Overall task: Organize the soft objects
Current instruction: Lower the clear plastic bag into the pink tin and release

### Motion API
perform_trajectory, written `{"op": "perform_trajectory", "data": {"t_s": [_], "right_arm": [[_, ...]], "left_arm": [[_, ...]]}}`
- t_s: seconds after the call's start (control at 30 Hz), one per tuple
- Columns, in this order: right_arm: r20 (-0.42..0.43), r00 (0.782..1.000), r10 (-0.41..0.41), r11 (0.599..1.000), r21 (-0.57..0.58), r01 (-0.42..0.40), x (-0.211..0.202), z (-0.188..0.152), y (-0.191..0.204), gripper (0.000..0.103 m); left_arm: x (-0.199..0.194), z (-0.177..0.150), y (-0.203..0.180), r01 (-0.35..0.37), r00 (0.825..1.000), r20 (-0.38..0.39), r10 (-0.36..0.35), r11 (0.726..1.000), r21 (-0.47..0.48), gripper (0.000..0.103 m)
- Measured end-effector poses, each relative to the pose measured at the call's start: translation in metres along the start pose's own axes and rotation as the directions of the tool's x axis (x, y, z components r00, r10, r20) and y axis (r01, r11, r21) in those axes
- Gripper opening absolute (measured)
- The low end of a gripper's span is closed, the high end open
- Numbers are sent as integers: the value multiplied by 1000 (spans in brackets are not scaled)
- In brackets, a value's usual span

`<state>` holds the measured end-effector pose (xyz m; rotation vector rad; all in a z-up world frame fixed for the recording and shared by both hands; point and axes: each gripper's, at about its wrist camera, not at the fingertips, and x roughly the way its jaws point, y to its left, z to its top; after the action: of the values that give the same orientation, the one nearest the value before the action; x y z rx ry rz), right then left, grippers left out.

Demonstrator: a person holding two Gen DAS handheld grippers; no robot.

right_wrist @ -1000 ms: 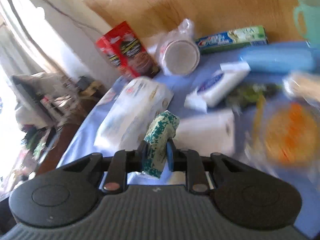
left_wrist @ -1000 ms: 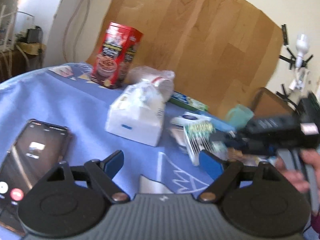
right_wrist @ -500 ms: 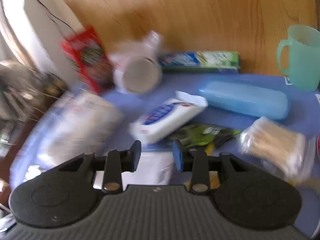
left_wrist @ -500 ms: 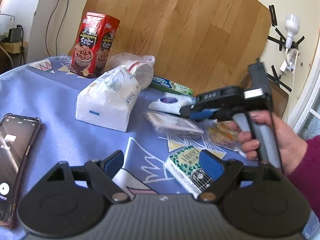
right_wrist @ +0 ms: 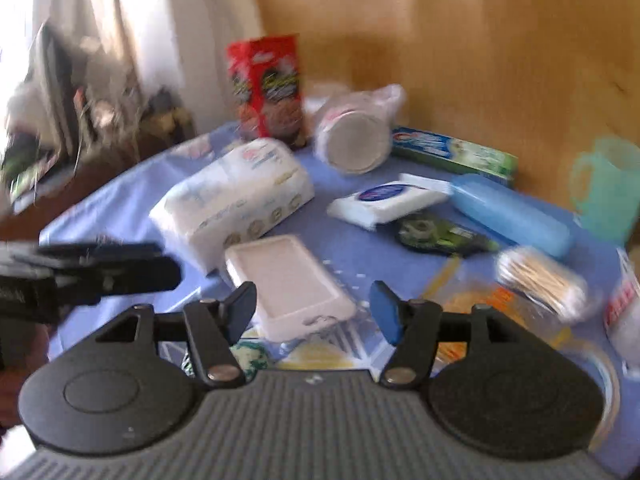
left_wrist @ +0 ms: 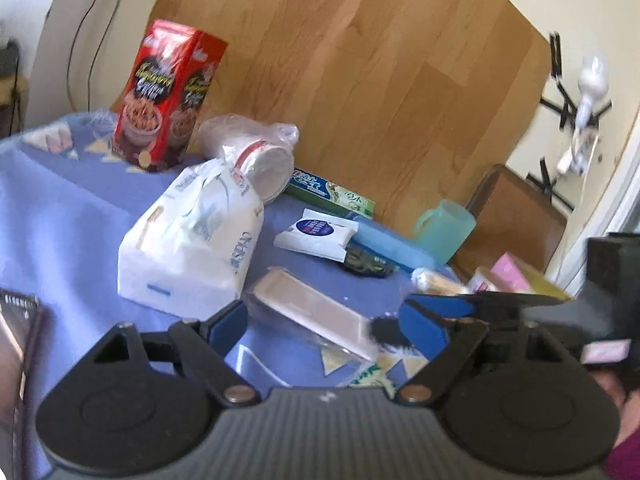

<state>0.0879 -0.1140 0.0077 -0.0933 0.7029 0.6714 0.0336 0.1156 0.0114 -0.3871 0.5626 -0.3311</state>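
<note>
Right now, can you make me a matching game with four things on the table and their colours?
Things:
1. tall snack box
2. mug
3. long plastic case
4. big tissue pack

Colours:
A. blue
B. white
C. red
D. mint green

Pairs: 1-C, 2-D, 3-A, 4-B
</note>
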Motion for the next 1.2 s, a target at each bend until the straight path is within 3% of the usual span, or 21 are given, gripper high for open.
{"op": "perform_trajectory", "data": {"t_s": [0.07,0.17,0.2,0.33,0.37,0.4,0.5,0.6,0.7,0.83,0.9,1.03,1.1,1.2], "right_arm": [[-38,999,7,999,-43,-9,19,2,4,87],[-129,992,12,999,-43,-18,49,-4,4,87],[-86,996,-16,998,-67,10,50,-8,5,77],[-20,1000,-12,1000,-7,12,33,-10,2,63],[13,1000,-14,1000,-16,14,23,-11,2,31],[44,998,-50,998,-23,51,12,-11,4,24],[55,992,-111,993,-37,113,-13,-21,6,22],[58,998,-34,991,133,26,-43,-39,-14,22],[142,990,19,925,374,-72,-87,-65,-44,21],[272,962,18,805,566,-176,-137,-98,-78,21],[313,950,-23,785,593,-176,-158,-107,-86,21],[379,902,-210,800,596,-64,-210,-125,-100,21],[400,862,-312,791,612,2,-233,-136,-110,21],[375,808,-455,766,627,141,-255,-149,-122,21]], "left_arm": [[-7,-4,8,-9,1000,9,9,999,-36,86],[-14,-8,22,-23,1000,-10,22,996,-81,86],[-14,-8,26,-25,999,-24,22,995,-93,85],[-7,-4,28,4,999,-50,-9,994,-106,85],[-4,-3,25,21,998,-54,-26,994,-104,85],[-1,-1,20,44,997,-57,-50,994,-102,85],[13,1,4,113,988,-90,-123,988,-102,86],[19,-2,-16,171,977,-108,-181,980,-96,86],[22,-8,-40,216,967,-127,-222,975,-61,86],[35,-17,-79,297,936,-191,-297,954,-29,87],[43,-20,-106,315,926,-223,-303,949,18,84],[53,-28,-169,365,910,-266,-319,919,149,84],[52,-33,-199,392,903,-274,-331,896,210,84],[46,-45,-233,401,908,-259,-330,865,302,85]]}}
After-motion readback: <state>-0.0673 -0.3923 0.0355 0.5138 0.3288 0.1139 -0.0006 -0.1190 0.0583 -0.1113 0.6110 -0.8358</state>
